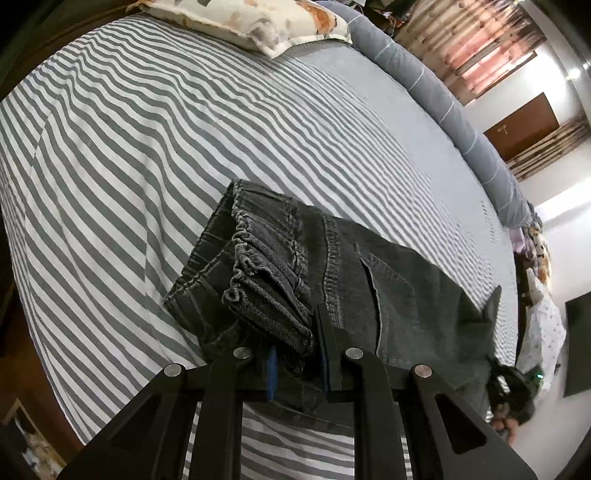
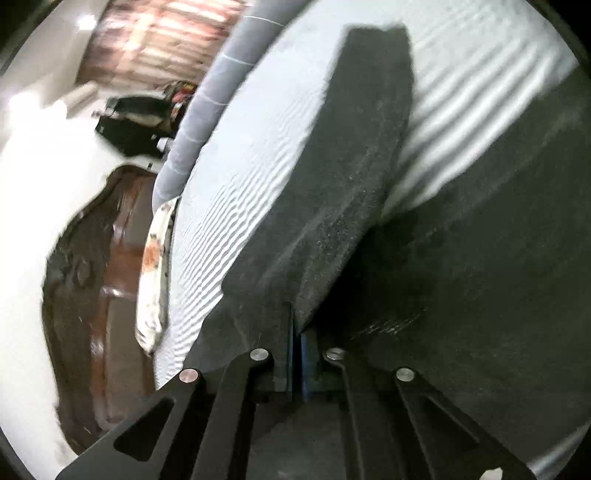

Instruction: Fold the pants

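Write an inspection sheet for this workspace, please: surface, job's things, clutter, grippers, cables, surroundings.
Surface: bed with striped sheet, wrinkled.
Job's things: dark grey pants, bunched waistband, partly lifted.
Clutter: floral pillow and grey bolster at the bed's far edges.
Grippers: left gripper shut on the pants at the waistband; right gripper shut on the pants fabric, view blurred.
Cables: nothing seen.
Surroundings: brown door, curtains, white walls.

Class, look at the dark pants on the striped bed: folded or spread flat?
Folded: the pants show stacked layers of waistband and hem at one end.
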